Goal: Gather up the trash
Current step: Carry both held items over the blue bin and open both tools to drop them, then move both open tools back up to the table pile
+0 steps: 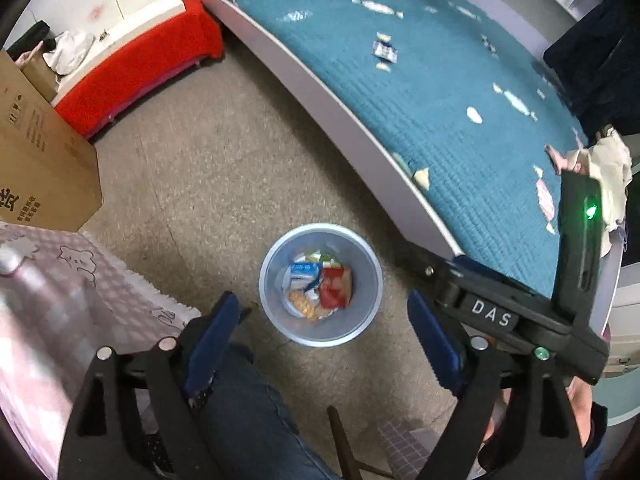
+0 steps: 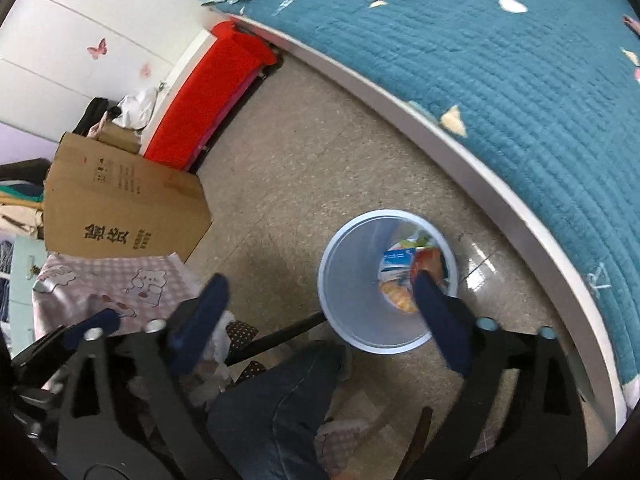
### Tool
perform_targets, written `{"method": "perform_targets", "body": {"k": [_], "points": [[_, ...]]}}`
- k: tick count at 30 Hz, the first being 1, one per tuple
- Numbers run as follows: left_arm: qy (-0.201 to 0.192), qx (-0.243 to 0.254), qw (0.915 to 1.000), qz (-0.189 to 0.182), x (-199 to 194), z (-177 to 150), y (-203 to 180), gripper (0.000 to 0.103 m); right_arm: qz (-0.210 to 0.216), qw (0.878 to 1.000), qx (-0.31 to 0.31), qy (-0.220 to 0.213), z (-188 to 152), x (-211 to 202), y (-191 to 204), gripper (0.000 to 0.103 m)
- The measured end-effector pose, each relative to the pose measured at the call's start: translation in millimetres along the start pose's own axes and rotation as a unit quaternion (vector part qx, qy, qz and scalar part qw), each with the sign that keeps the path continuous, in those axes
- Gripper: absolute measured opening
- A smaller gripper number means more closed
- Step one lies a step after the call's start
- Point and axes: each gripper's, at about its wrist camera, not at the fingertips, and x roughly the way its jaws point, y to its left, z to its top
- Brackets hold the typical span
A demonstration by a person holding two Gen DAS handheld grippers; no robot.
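Observation:
A pale blue round bin (image 1: 276, 252) stands on the floor beside the bed. It holds a red wrapper (image 1: 335, 289), a blue and white packet (image 1: 306, 271) and an orange snack bag (image 1: 303, 305). My left gripper (image 1: 322, 301) hangs open above the bin with nothing between its blue pads. The right gripper's black body (image 1: 492, 317) reaches in from the right. In the right wrist view the same bin (image 2: 352, 276) lies below my right gripper (image 2: 320, 281), which is open and empty. Its right finger (image 2: 436, 312) crosses the bin's mouth and hides part of the blue packet (image 2: 398, 258).
The bed with a teal quilt (image 1: 440, 92) runs along the right, its white edge (image 1: 360, 132) close to the bin. A cardboard box (image 1: 36, 152) and a red-covered bench (image 1: 132, 64) stand left. A pink checked cloth (image 1: 60, 288) and a person's jeans leg (image 1: 248, 412) fill the near side.

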Motion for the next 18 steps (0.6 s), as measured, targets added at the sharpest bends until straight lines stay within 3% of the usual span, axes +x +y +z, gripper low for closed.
{"method": "perform_targets", "body": {"k": [8, 18], "points": [[-0.068, 0.002, 0.9976, -0.014, -58, -11, -10, 0.088, -0.019, 0.998, -0.008, -0.055, -1, -49, 13, 0.097], [-0.165, -0.003, 0.9861, -0.016, -146, -38, 2, 0.09, -0.014, 0.991, -0.054, -0.125, -5, -121, 73, 0.097]]}}
